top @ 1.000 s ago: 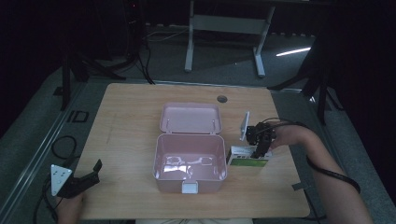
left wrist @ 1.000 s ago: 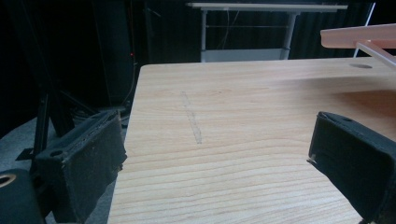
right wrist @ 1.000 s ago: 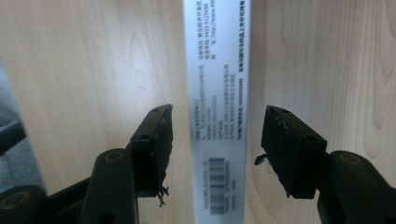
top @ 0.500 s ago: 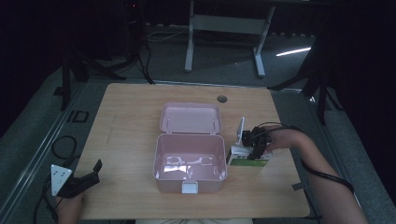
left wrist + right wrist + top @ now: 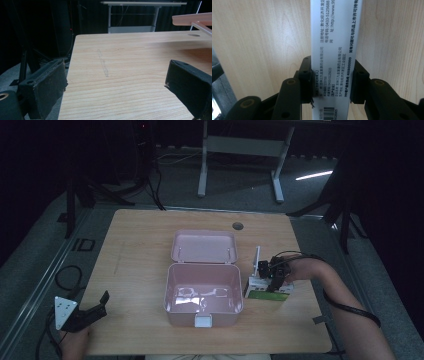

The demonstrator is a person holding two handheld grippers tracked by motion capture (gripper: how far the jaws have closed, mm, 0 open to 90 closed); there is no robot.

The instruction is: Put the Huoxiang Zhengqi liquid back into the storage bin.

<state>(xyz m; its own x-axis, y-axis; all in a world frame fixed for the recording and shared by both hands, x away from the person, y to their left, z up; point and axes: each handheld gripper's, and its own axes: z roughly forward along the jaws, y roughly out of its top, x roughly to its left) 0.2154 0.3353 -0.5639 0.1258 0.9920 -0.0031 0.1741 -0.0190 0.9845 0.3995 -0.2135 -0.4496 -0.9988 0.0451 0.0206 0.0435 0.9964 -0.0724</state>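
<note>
At right of centre in the high view, the right gripper [image 5: 274,281], its jaws just closed, clamps a white and green box [image 5: 265,290] lying on the table [image 5: 140,245] beside an open pink case [image 5: 202,292]. At lower left, the left gripper [image 5: 92,309] rests with jaws spread and empty.

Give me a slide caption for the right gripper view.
Right tool clamped on a white medicine box with printed Chinese text, above the wooden table.

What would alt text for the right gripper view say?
Two black jaws of the right gripper clamp a white box printed with Chinese text and a barcode, having just closed on it. Light wooden table lies behind.
</note>
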